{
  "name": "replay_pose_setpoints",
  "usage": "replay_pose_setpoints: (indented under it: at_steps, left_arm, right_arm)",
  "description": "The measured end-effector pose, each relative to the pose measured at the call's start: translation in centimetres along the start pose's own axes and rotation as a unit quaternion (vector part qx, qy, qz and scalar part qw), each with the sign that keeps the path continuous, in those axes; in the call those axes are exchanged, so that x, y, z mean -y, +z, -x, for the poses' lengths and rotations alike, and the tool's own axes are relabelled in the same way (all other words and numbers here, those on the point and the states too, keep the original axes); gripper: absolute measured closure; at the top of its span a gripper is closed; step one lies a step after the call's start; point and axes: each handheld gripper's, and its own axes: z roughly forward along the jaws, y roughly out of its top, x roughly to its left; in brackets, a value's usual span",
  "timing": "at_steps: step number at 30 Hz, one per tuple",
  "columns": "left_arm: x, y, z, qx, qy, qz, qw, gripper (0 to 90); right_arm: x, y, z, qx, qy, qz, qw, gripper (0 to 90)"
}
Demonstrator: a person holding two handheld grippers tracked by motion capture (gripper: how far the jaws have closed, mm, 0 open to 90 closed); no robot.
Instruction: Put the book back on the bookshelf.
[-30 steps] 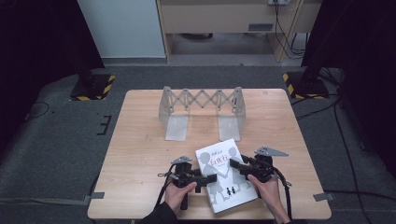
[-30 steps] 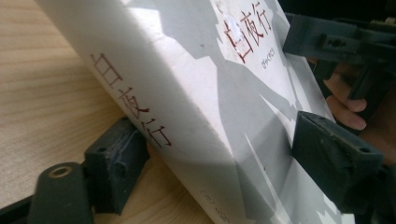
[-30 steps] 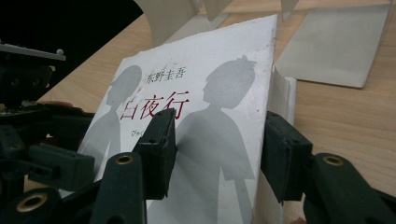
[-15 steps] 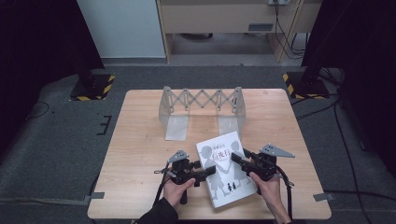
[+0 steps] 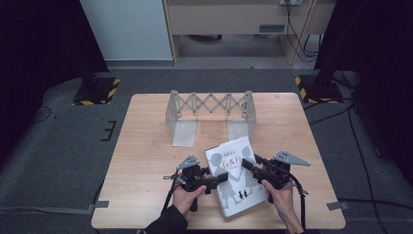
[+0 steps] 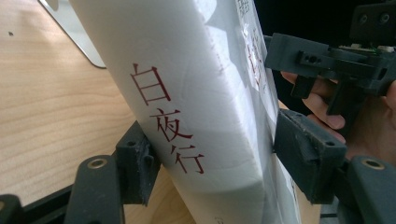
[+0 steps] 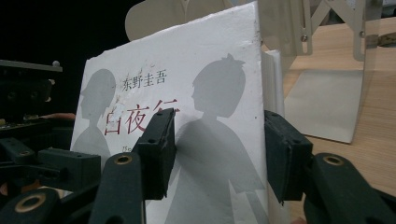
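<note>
The white book point(image 5: 237, 176) is held near the near edge of the table point(image 5: 146, 161), clamped at its spine by the just-closed left gripper point(image 5: 220, 178) and at its opposite edge by the right gripper point(image 5: 246, 165), the folding rack point(image 5: 210, 105) standing farther away.

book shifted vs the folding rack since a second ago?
Yes, slightly. The book has tipped up off the table and its top edge sits a little nearer the folding rack. Left hand-held gripper, whose jaws have just closed, and right hand-held gripper clamp it.
</note>
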Motion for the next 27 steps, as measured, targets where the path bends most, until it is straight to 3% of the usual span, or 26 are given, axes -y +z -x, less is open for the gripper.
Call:
replay_pose_setpoints:
  at_steps: [4,9,12,15,18,22,24,27]
  left_arm:
    - [-0.3,0.0,0.0,0.011,-0.003,0.013,0.9999,34.4]
    - [-0.4,0.2,0.1,0.023,0.001,0.024,0.9995,37.0]
    - [-0.5,-0.1,0.5,0.021,0.013,0.02,0.9995,38.9]
    - [-0.8,-0.1,0.8,0.02,0.017,0.018,0.9995,40.6]
    - [-1.1,-0.3,0.9,0.025,0.016,0.018,0.9994,42.7]
    - [-1.5,-0.7,0.9,0.025,0.013,0.021,0.9994,45.6]
    - [-2.0,-1.1,0.9,0.015,0.018,0.029,0.9993,46.5]
    - [-2.5,-1.6,0.6,0.01,0.02,0.035,0.9991,47.9]
  right_arm:
    - [-0.1,-0.2,0.0,0.001,-0.002,0.009,1.0,49.3]
    - [-0.1,0.0,-0.4,-0.023,-0.002,0.008,0.9997,49.0]
    - [-0.1,0.1,-0.5,-0.034,-0.004,0.006,0.9994,48.0]
    - [0.0,0.1,-0.2,-0.04,0.012,0.007,0.9991,47.0]
    - [-0.2,-0.3,0.0,-0.039,0.008,0.014,0.9991,42.1]
    - [-0.5,-1.0,0.5,-0.026,0.008,0.031,0.9991,38.1]
    - [-0.5,-1.6,1.4,-0.009,0.016,0.04,0.999,36.1]
    - [-0.4,-2.0,2.4,0.022,0.014,0.032,0.9991,33.7]
